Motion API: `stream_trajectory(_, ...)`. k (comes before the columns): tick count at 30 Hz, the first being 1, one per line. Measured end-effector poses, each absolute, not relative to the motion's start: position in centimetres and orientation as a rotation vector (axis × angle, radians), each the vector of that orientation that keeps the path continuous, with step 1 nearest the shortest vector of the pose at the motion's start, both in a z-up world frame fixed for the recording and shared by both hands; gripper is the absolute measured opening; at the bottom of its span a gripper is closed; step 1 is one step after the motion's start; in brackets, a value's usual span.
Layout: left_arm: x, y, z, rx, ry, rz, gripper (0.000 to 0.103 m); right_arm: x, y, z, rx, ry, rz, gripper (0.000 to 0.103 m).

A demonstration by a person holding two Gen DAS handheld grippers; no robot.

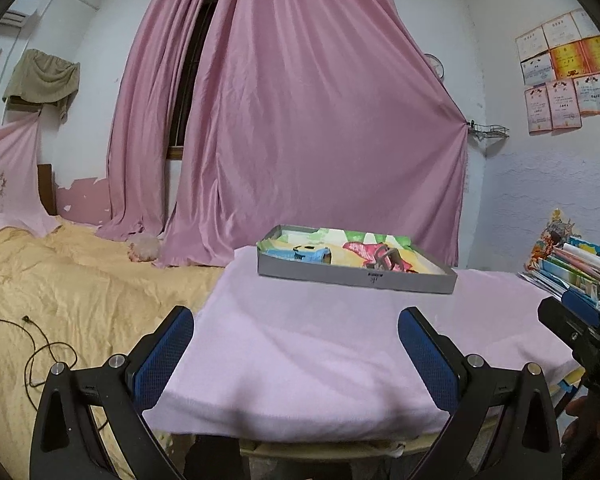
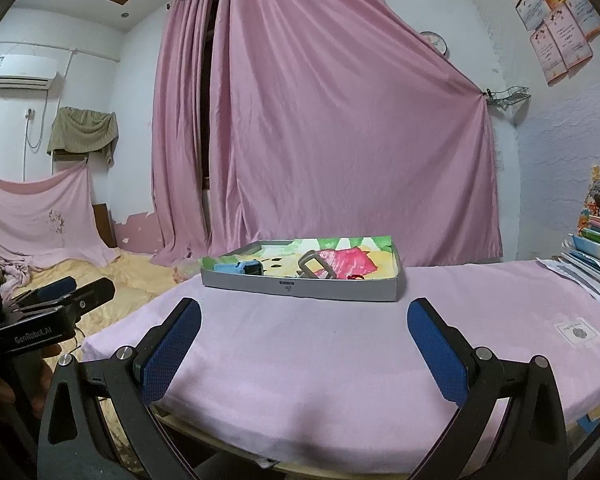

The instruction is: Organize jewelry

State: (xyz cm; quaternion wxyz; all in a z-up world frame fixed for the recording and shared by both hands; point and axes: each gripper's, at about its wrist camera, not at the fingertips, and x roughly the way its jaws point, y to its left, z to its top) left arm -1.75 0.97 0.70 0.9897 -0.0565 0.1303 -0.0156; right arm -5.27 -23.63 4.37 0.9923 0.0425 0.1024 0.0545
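Both the left gripper (image 1: 296,354) and right gripper (image 2: 304,350) are spread wide, nothing held. The tray (image 2: 300,289) is best approached low over the surface (image 2: 340,360), and the blue watch (image 2: 240,269) is probably picked first.

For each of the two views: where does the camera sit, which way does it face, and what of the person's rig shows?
Left wrist: on the left gripper, facing the shallow box across the pink cloth; its open blue fingers frame the view, right gripper at the right edge.
Right wrist: on the right gripper, facing the same box; fingers open, left gripper at the left edge.
Shared: box, cloth, pink curtain.
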Motion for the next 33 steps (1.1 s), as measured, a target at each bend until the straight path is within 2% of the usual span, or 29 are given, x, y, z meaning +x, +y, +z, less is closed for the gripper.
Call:
stream_trajectory(8,-3.1,1.4,-0.6,-0.124,0.279,-0.031,0.103,-6.5,-23.2,3.3,0.084,0.217,0.115,0.102)
stream_trajectory(33,-3.8,1.1,-0.1,-0.102,0.274,-0.027,0.103,-6.5,-23.3,2.7,0.101,0.229,0.122,0.102)
